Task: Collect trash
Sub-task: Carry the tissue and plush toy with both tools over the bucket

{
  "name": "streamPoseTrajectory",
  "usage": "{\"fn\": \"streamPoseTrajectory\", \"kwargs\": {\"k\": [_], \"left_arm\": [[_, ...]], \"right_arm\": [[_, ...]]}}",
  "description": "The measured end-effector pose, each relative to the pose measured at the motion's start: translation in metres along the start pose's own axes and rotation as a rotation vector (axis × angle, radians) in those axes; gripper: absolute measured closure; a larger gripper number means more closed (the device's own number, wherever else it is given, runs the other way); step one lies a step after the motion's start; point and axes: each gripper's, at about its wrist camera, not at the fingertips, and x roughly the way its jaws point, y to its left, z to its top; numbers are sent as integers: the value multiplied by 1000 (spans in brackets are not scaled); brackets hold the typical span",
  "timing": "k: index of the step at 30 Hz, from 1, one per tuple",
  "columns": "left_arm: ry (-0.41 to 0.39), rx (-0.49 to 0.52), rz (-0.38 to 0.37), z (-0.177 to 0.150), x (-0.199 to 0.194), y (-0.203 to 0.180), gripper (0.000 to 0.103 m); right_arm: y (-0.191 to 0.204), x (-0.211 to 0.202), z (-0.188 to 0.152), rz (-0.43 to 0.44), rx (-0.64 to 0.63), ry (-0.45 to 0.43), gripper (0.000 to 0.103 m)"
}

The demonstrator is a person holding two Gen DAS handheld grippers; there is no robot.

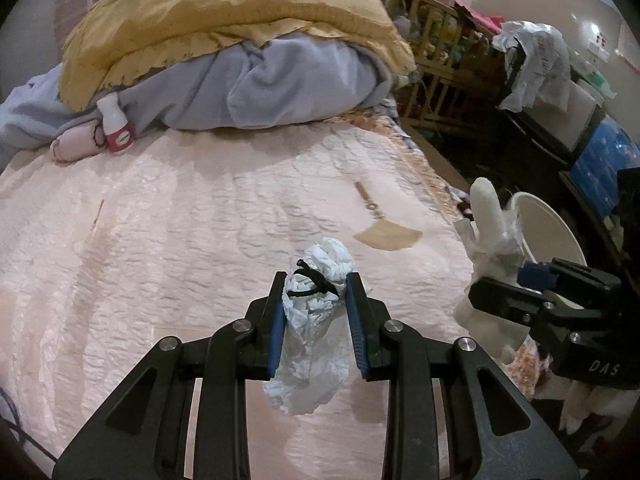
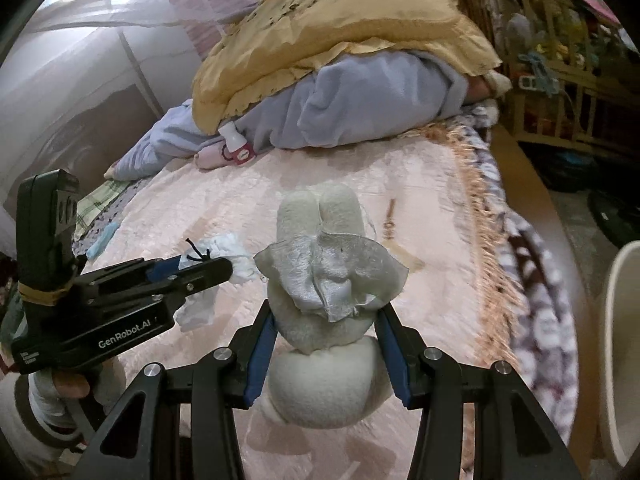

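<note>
Above the bed (image 1: pixel 160 220), our left tool (image 1: pixel 316 300) pinches a tissue wad (image 1: pixel 316 280); our right tool (image 2: pixel 326 340) clamps a plush toy (image 2: pixel 324 280). We should keep both grips firm until over the white bin (image 1: pixel 552 232).

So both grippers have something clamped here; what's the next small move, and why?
Probably carry both loads to the white bin off the bed's edge. The left gripper is shut on the crumpled tissue, the right gripper on the plush toy, and both hang above the bedspread, with the bin's open mouth just beyond the right gripper.
</note>
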Motion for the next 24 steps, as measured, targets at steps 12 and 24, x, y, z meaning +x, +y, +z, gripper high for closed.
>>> {"fn": "streamPoseTrajectory", "kwargs": {"k": [12, 24], "left_arm": [[-17, 91, -25, 5, -2, -59, 77], [-5, 189, -72, 16, 18, -125, 77]], "right_arm": [[-40, -51, -15, -62, 50, -57, 55], [-100, -91, -31, -149, 117, -85, 55]]}}
